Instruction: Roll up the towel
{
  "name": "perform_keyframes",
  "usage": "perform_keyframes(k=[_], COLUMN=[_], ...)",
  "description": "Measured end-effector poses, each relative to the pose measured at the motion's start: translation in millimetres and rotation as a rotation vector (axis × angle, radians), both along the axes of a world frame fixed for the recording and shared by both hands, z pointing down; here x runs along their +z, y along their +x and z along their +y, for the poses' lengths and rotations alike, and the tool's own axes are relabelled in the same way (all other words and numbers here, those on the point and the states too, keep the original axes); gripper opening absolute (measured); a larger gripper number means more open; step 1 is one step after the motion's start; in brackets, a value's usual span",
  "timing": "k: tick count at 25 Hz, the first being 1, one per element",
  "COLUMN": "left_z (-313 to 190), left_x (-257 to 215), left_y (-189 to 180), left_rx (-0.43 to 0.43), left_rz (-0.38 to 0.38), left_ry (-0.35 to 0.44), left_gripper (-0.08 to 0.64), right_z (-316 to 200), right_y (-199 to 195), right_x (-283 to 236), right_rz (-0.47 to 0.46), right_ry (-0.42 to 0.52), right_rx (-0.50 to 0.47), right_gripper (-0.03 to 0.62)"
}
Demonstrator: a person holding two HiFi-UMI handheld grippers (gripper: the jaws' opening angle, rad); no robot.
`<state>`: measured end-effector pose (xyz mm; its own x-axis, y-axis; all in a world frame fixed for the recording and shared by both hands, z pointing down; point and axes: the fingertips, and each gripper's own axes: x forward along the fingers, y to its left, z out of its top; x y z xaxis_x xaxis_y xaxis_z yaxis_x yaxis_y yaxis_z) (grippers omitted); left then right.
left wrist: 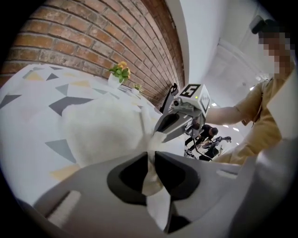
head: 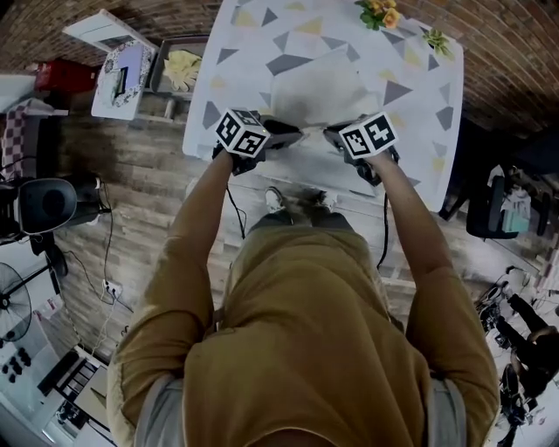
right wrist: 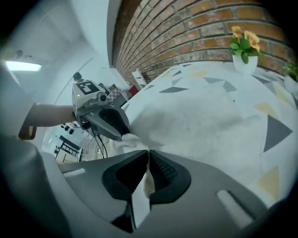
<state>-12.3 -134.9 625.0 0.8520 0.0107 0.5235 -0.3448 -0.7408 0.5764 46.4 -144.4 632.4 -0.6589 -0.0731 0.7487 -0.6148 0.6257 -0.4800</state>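
A white towel (head: 316, 94) lies spread on the patterned table (head: 419, 131), its near edge lifted. My left gripper (head: 297, 135) is shut on the towel's near left corner, and white cloth (left wrist: 151, 174) runs between its closed jaws. My right gripper (head: 330, 134) is shut on the near right corner, with cloth (right wrist: 148, 179) pinched between its jaws. The two grippers face each other closely at the table's near edge. In the left gripper view the towel (left wrist: 104, 128) spreads ahead and the right gripper (left wrist: 156, 135) holds its corner. In the right gripper view the left gripper (right wrist: 125, 136) bites the towel (right wrist: 195, 121).
A small pot of orange flowers (head: 380, 12) and a second green plant (head: 434, 39) stand at the table's far edge. A brick wall (right wrist: 195, 32) runs behind. To the left of the table are a side shelf (head: 127, 74) and a tray (head: 179, 70); cables lie on the wooden floor.
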Motion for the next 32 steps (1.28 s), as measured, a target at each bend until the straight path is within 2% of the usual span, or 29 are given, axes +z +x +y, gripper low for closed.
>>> perform_keyframes(k=[4, 9, 11, 13, 15, 19, 25, 27, 32], left_z=[-7, -15, -16, -13, -13, -20, -31, -31, -31], left_x=[11, 20, 24, 28, 31, 31, 27, 26, 28], left_y=[-2, -5, -4, -1, 0, -5, -7, -8, -9], left_rx=[0.007, 0.048, 0.084, 0.107, 0.082, -0.003, -0.163, -0.178, -0.177], left_rz=[-0.090, -0.225, -0.296, -0.342, -0.350, -0.357, -0.313, -0.326, -0.350], left_ry=[0.054, 0.242, 0.353, 0.439, 0.479, 0.494, 0.401, 0.414, 0.454], left_gripper=[0.085, 0.087, 0.134, 0.208, 0.209, 0.267, 0.282, 0.282, 0.285], right_z=[-4, -9, -9, -6, -2, 2, 0, -1, -3], right_y=[2, 12, 16, 14, 13, 17, 26, 31, 30], right_x=[7, 11, 15, 15, 18, 24, 23, 21, 21], right_rz=[0.054, 0.157, 0.229, 0.277, 0.308, 0.346, 0.347, 0.360, 0.405], right_ry=[0.027, 0.138, 0.205, 0.279, 0.324, 0.335, 0.302, 0.307, 0.361], right_rx=[0.002, -0.006, -0.030, -0.048, -0.048, -0.033, 0.046, 0.061, 0.055], right_gripper=[0.021, 0.033, 0.075, 0.083, 0.083, 0.084, 0.120, 0.141, 0.141])
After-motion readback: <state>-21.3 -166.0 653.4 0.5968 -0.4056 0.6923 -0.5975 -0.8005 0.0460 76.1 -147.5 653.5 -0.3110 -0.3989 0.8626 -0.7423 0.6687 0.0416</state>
